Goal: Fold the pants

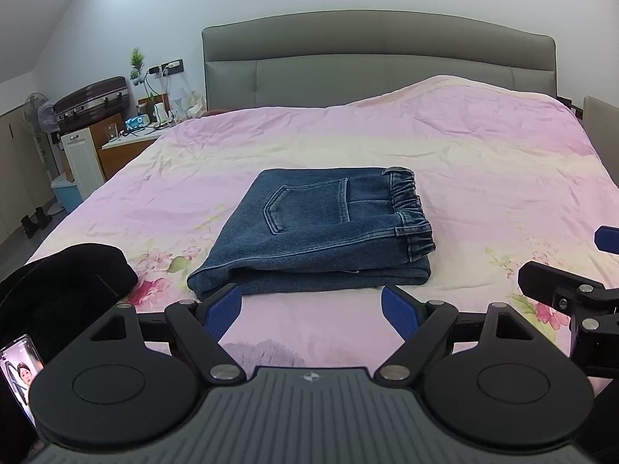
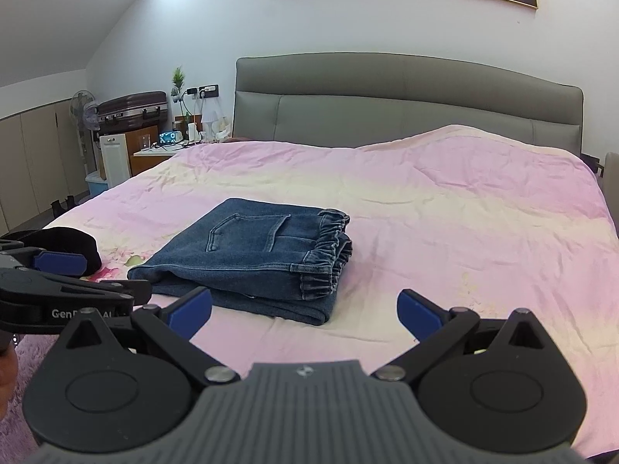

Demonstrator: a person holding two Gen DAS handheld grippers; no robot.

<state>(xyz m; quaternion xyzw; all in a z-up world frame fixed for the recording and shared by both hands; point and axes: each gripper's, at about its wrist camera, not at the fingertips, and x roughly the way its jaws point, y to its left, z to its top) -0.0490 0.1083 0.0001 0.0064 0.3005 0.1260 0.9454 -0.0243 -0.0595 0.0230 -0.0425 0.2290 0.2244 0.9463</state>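
Left gripper (image 1: 311,311) is hanging right at the near edge of the jeans (image 1: 315,232), jaws spread wide and gripping nothing. The jeans are sitting folded in a neat stack mid-bed on the pink sheet (image 1: 464,162), waistband facing right. Right gripper (image 2: 303,311) is hovering just beside them, also spread and holding nothing. A black cloth (image 1: 77,270) is lying off to the left.

Folded pants (image 1: 313,228) lie mid-bed (image 1: 483,178), waistband rightward. Dark garment (image 1: 77,274) on bed to their left. Headboard (image 1: 379,62) behind; nightstand (image 1: 131,143) left of bed.
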